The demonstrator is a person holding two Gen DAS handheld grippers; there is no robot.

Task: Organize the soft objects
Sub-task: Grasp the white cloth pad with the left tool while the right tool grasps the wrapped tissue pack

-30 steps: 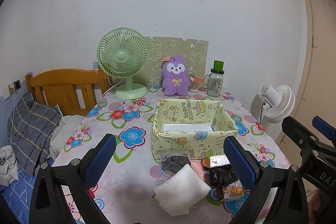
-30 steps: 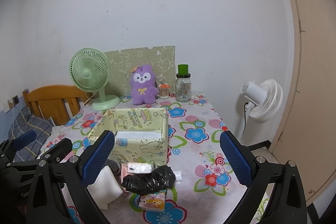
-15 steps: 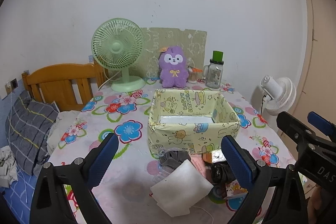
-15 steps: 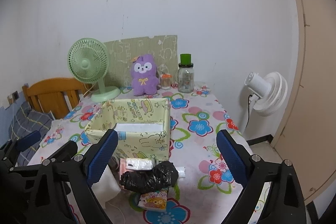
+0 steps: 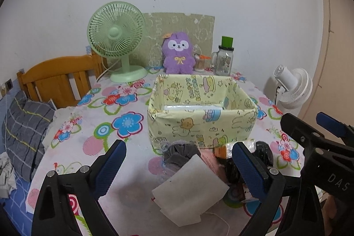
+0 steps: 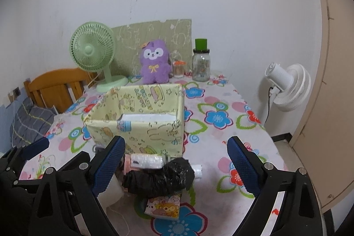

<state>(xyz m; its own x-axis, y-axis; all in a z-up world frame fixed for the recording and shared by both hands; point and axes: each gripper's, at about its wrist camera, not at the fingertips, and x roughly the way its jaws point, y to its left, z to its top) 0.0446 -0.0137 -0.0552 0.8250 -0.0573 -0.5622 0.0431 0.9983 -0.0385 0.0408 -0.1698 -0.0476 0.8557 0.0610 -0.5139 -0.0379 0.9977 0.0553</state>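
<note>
Soft things are piled on the flowery worktop just in front of the yellow box: a white pad, a grey scrunchie, a black bag and a small cartoon packet. Since a moment ago both grippers have been brought lower and closer to the pile. The left gripper is held wide open over the white pad, and the right gripper is held wide open around the black bag. Nothing is gripped yet, so a first pick seems near, and only a white liner is seen in the box
</note>
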